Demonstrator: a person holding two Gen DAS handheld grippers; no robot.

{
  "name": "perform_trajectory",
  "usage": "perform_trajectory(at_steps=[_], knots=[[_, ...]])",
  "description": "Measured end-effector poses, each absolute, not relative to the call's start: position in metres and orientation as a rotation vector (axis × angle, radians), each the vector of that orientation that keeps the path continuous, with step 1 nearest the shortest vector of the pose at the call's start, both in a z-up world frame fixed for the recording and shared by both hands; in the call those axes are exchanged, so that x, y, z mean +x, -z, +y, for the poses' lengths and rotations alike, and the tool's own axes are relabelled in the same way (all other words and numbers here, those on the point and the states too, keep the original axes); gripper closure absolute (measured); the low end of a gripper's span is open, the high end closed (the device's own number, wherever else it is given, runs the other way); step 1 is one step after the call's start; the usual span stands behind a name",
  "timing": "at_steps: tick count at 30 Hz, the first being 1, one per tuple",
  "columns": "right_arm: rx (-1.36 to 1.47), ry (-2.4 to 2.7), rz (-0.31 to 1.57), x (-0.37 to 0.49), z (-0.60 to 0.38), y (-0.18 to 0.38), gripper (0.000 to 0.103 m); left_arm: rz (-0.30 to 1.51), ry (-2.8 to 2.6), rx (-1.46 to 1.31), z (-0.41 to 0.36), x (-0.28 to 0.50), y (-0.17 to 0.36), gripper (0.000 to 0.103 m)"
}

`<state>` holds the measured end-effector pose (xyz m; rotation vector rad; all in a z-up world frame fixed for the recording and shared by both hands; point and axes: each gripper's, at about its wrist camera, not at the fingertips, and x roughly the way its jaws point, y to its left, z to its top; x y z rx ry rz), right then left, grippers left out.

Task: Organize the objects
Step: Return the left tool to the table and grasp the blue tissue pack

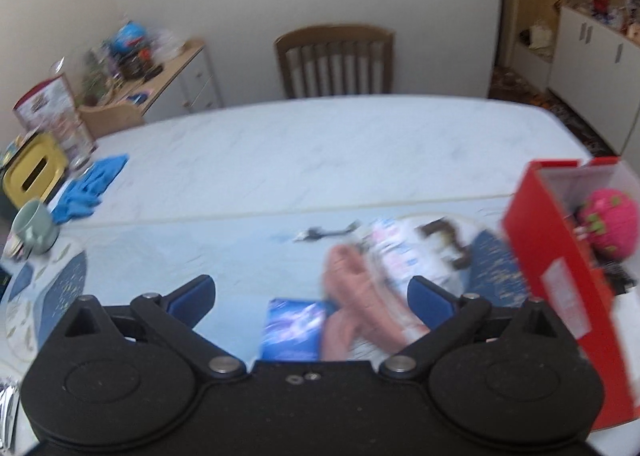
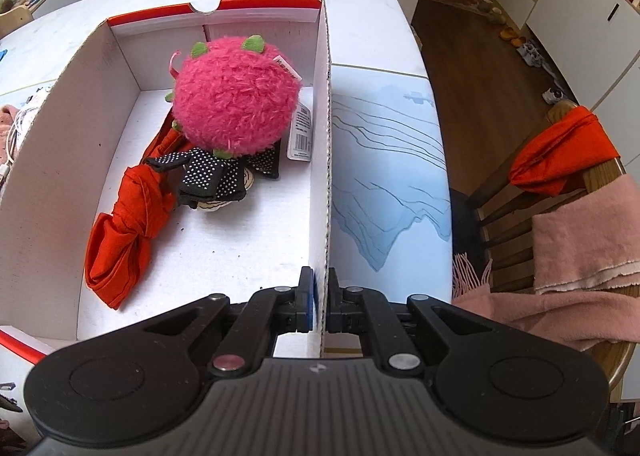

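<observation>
Red box on table, fills left and centre of right wrist frame; long axis runs bottom to top of frame, open side up. Already inside: pink plush ball, knotted red cloth, black dotted pieces.

Right gripper clamped narrow on box's right wall near bottom edge, steadying it.

Left gripper spread wide, holding nothing, over loose pile at lower centre of left wrist frame: pink cloth, blue packet, white printed item. Blurred.

Judgement: partly done; pile left to load.
</observation>
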<state>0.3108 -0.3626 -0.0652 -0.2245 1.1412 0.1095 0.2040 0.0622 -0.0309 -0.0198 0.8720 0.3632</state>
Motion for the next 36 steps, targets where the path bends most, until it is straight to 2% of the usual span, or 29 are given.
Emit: perform_trajectory(at_steps=[11, 26, 29, 32, 34, 36], knots=[[-0.222, -0.093, 1.152, 0.31, -0.362, 0.063, 0.098, 1.014, -0.41, 0.005, 0.107, 0.204, 0.102, 0.001], [-0.225, -0.069, 1.162, 0.311, -0.36, 0.063, 0.097, 1.068, -0.352, -0.081, 0.12, 0.213, 0.133, 0.002], [-0.223, -0.066, 1.163, 0.311, -0.36, 0.063, 0.097, 1.055, -0.353, -0.127, 0.123, 0.211, 0.133, 0.009], [-0.222, -0.065, 1.163, 0.311, -0.36, 0.063, 0.097, 1.046, -0.338, -0.181, 0.126, 0.209, 0.131, 0.023], [-0.221, -0.065, 1.163, 0.311, -0.36, 0.063, 0.097, 1.041, -0.343, -0.192, 0.126, 0.208, 0.13, 0.041], [-0.221, -0.066, 1.163, 0.311, -0.36, 0.063, 0.097, 1.044, -0.346, -0.191, 0.125, 0.209, 0.129, 0.054]])
